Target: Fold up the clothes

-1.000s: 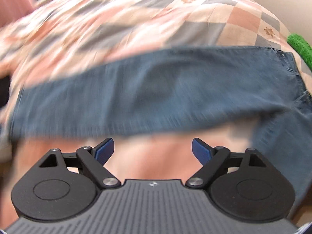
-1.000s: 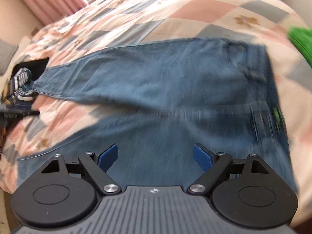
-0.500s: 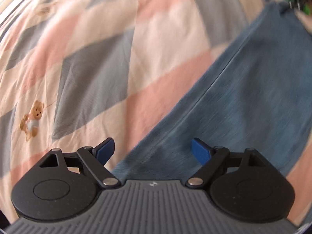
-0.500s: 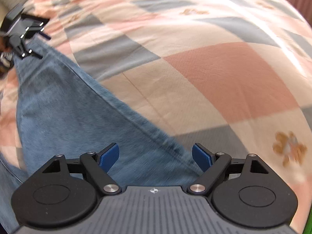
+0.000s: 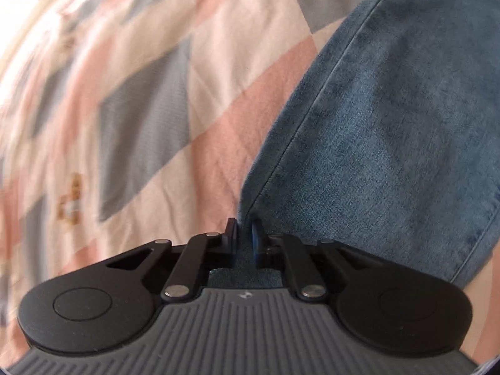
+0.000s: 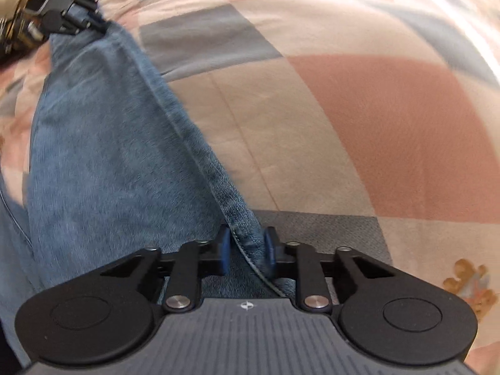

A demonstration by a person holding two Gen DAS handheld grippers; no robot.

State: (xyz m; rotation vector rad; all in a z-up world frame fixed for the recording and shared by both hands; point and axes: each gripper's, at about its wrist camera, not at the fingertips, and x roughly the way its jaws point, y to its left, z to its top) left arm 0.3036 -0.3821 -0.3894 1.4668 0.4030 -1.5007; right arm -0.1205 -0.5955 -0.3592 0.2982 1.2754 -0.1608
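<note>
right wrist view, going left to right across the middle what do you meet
jeans → the jeans' seamed edge, which runs down into the right claw → cream patch of the checked bedspread → pink patch

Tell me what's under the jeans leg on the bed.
The jeans lie on a pink, grey and cream checked bedspread, which shows along the seam edge. Whatever lies beneath the denim is covered. Both the left gripper and right gripper pinch that edge.
</note>
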